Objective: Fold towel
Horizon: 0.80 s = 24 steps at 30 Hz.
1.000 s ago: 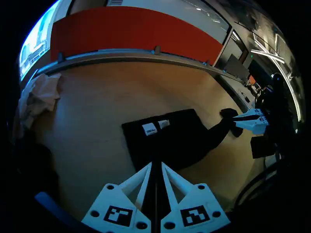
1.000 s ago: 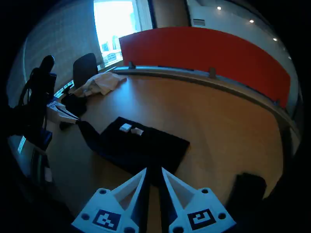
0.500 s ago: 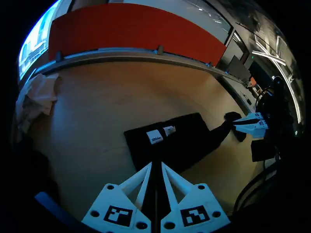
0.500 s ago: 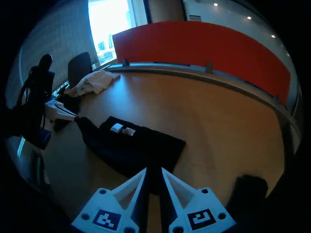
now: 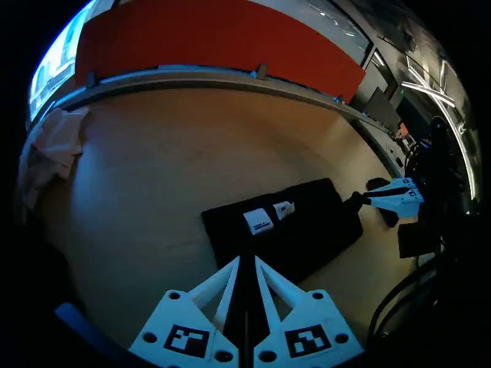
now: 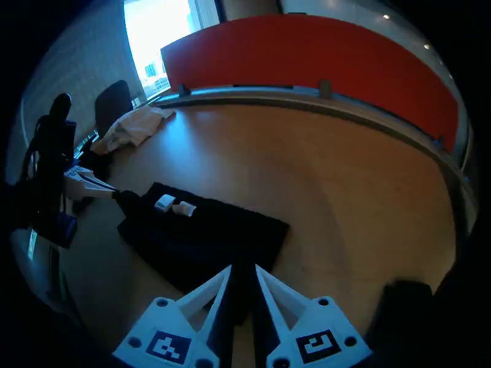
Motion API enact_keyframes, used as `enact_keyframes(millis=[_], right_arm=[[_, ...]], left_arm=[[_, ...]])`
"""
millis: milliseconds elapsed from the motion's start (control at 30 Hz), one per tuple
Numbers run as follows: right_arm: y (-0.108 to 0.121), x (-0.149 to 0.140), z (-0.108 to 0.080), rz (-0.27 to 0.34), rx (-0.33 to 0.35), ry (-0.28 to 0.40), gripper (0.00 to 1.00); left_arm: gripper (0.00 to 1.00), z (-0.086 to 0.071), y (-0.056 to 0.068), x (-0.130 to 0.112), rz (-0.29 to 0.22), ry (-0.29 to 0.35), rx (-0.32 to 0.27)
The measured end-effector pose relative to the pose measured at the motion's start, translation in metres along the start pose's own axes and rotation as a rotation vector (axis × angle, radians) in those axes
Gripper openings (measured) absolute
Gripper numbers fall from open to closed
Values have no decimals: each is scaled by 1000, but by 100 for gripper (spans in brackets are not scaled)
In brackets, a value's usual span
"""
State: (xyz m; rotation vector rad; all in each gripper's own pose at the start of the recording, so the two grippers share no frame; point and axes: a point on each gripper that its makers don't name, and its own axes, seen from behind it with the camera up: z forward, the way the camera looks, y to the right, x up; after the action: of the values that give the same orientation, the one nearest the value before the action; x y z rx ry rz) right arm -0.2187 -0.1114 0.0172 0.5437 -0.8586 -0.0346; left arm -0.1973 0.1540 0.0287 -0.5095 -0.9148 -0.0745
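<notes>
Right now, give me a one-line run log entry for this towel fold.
left claw: shut on towel | right claw: shut on towel | towel: lying on table, white labels up

Wooden tabletop point(image 5: 153, 172): a broad bare stretch between the black towel point(image 5: 307, 227) and the far edge, passable. The far edge is walled by a red partition point(image 5: 215, 43) on a grey rail point(image 5: 184, 76). A crumpled pale cloth point(image 5: 52, 144) takes up the far left corner, with an office chair point(image 6: 110, 110) behind it. Right gripper point(image 5: 368, 197) sits at one towel end, left gripper point(image 6: 113, 194) at the other. A dark bulk point(image 6: 399, 300), unidentifiable, is at the near right.
</notes>
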Motion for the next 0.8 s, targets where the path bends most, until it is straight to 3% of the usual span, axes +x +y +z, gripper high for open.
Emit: enact_keyframes(millis=[567,800], right_arm=[[16,-2,22,39,-52,-15,16],[17,-3,27,50,-58,-19,17]], left_arm=[[1,27,-17,-2,-66,-11,33],[2,31,-23,-2,-61,-8,56]])
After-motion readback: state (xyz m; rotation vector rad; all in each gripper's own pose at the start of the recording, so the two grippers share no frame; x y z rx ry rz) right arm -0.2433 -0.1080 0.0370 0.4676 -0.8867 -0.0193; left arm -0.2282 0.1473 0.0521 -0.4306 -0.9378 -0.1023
